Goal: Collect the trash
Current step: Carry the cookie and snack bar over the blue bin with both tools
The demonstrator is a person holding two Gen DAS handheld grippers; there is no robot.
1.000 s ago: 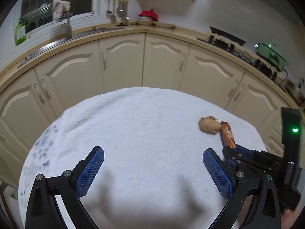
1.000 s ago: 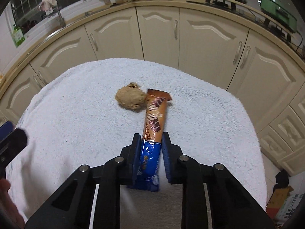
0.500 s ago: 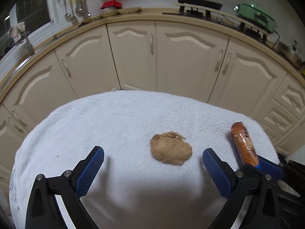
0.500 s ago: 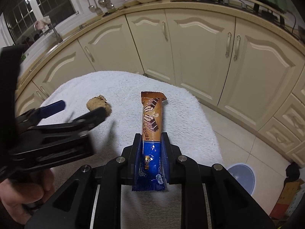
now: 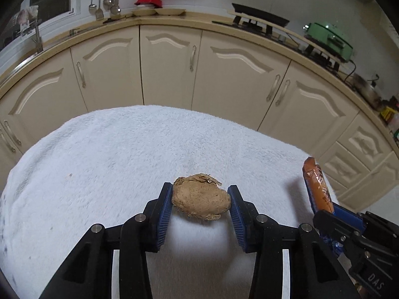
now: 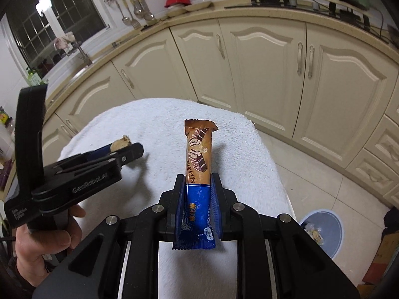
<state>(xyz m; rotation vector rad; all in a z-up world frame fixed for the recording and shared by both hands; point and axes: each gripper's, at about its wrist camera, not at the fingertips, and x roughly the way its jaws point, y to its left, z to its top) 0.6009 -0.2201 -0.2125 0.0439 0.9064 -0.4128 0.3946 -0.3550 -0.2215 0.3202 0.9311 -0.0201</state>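
Left gripper (image 5: 200, 200) has swung across the white towel-covered table (image 5: 99, 164) from bare cloth a second ago; its jaws, wide apart then, are closing on the brown crumpled paper wad (image 5: 201, 200), pads at both sides, wad on the towel. Right gripper (image 6: 198, 185) stays clamped on the blue-and-brown chocolate wafer wrapper (image 6: 198, 154), now shifted toward the table's right edge. Blue bin (image 6: 321, 229) on the floor looks like the drop spot. Both pieces nearly secured.

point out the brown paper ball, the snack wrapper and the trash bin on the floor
brown paper ball (image 5: 200, 200), left wrist view, middle of its crumpled front
snack wrapper (image 6: 198, 155), right wrist view, orange upper part above the blue pads
trash bin (image 6: 329, 220), right wrist view, its bluish rim
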